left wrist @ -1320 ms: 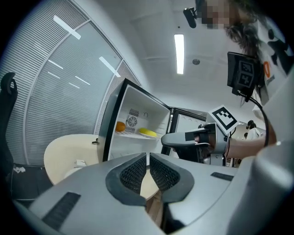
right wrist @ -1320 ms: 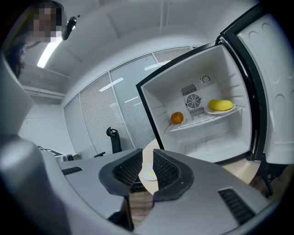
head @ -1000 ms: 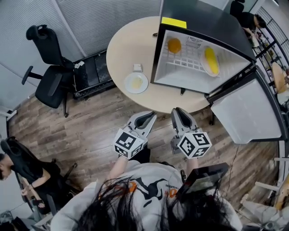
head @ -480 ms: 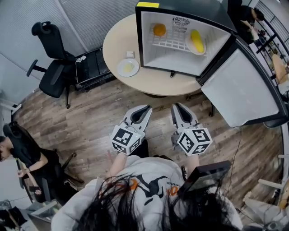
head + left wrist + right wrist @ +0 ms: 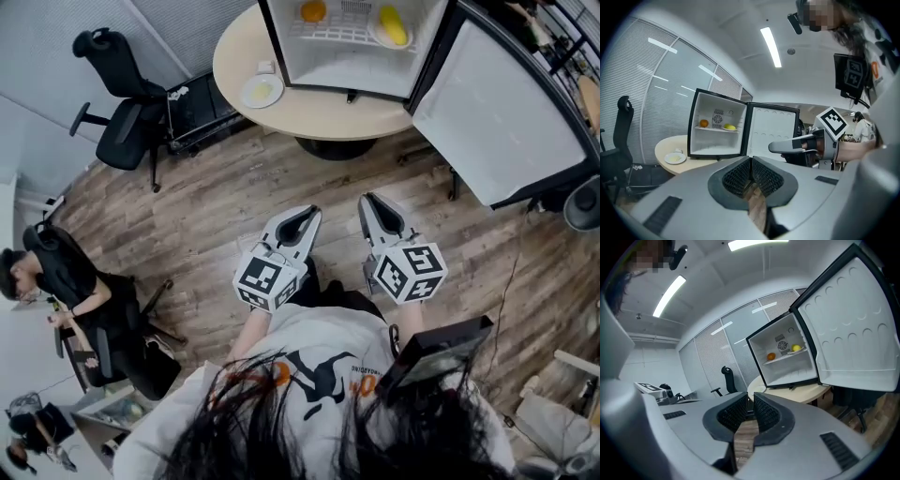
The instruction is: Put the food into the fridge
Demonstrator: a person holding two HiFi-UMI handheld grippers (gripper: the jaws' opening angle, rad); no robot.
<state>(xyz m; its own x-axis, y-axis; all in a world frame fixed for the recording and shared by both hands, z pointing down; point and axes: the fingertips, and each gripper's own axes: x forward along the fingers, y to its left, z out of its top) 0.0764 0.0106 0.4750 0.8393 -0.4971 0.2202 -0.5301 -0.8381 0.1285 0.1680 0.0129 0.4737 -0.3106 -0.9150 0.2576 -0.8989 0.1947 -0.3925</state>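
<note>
Over wood floor (image 5: 202, 202), left gripper (image 5: 305, 217) and right gripper (image 5: 373, 204) both closed, empty. Fridge (image 5: 347, 70) on table (image 5: 319, 108) stands open, orange (image 5: 313, 11) on shelf (image 5: 342, 34).

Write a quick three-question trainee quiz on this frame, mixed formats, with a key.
1. True or false: the left gripper and the right gripper are both shut with nothing between their jaws.
2. Where is the orange?
A. On the shelf inside the open fridge
B. On the wood floor
C. Between a gripper's jaws
3. Fill in: the plate outside the fridge sits on the round ____.

Key: 1 true; 2 A; 3 table.
</note>
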